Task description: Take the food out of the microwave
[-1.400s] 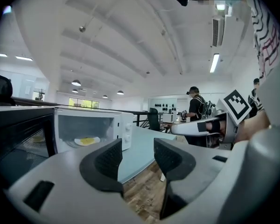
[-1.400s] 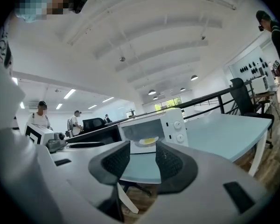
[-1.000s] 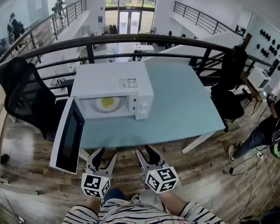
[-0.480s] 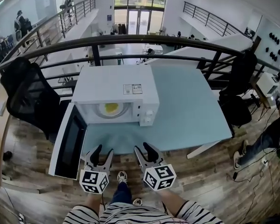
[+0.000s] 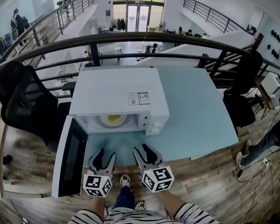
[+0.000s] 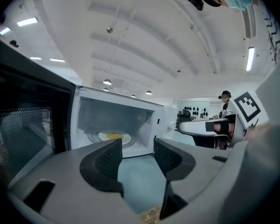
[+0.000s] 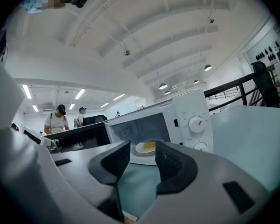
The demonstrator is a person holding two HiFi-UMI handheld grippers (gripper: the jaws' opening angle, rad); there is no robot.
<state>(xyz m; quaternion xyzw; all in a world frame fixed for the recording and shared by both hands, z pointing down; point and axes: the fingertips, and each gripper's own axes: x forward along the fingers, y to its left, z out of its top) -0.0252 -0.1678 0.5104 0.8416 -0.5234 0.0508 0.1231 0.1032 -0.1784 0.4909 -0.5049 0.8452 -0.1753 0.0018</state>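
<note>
A white microwave (image 5: 116, 97) stands on the pale blue table (image 5: 196, 111) with its door (image 5: 69, 155) swung open to the left. Inside it a white plate of yellow food (image 5: 113, 119) rests on the turntable; the plate (image 6: 113, 137) also shows in the left gripper view and the plate (image 7: 147, 147) in the right gripper view. My left gripper (image 5: 101, 157) and right gripper (image 5: 146, 152) hang side by side at the table's near edge, short of the microwave's mouth. Both are open with nothing between their jaws.
A black office chair (image 5: 25, 104) stands left of the table, close to the open door. A dark railing (image 5: 154, 38) curves behind the table. The control panel with two knobs (image 7: 198, 125) is on the microwave's right. People stand in the background (image 7: 56, 120).
Both grippers have come forward toward the table's near edge and the microwave, which now fills more of the head view. Jaws stay as wide as before.
</note>
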